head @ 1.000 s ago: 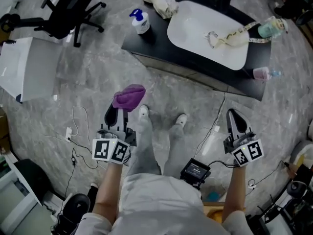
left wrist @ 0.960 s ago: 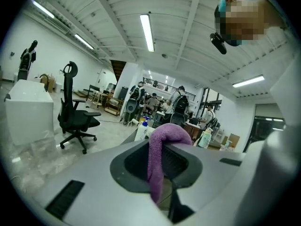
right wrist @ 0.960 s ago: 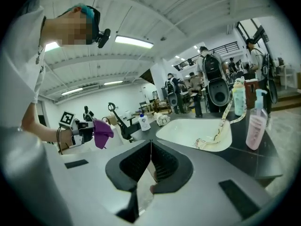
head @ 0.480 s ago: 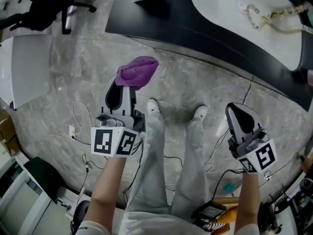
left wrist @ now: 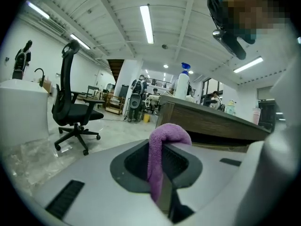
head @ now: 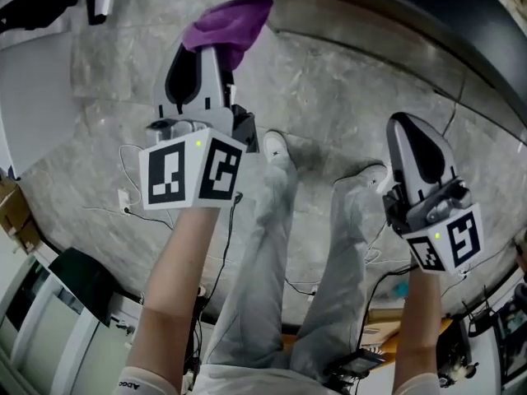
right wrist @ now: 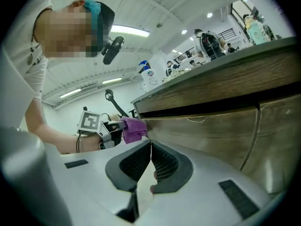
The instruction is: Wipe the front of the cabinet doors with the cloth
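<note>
Cloth (head: 230,21), purple, head view: pinched at the tip of the left claw (head: 212,52) and held out toward the dark worktop (head: 395,6) edge; the right claw (head: 412,142) hangs well apart over the floor (head: 329,97). Left gripper view: jaws clenched on the cloth, a fold draped over the tip, so I judge the fold should go flat onto the wood under light, even pressure. Right gripper view: jaws closed together on nothing, cloth at the left end of the cabinet doors (right wrist: 221,131), contact unclear; best to start there and wipe across in overlapping passes.
</note>
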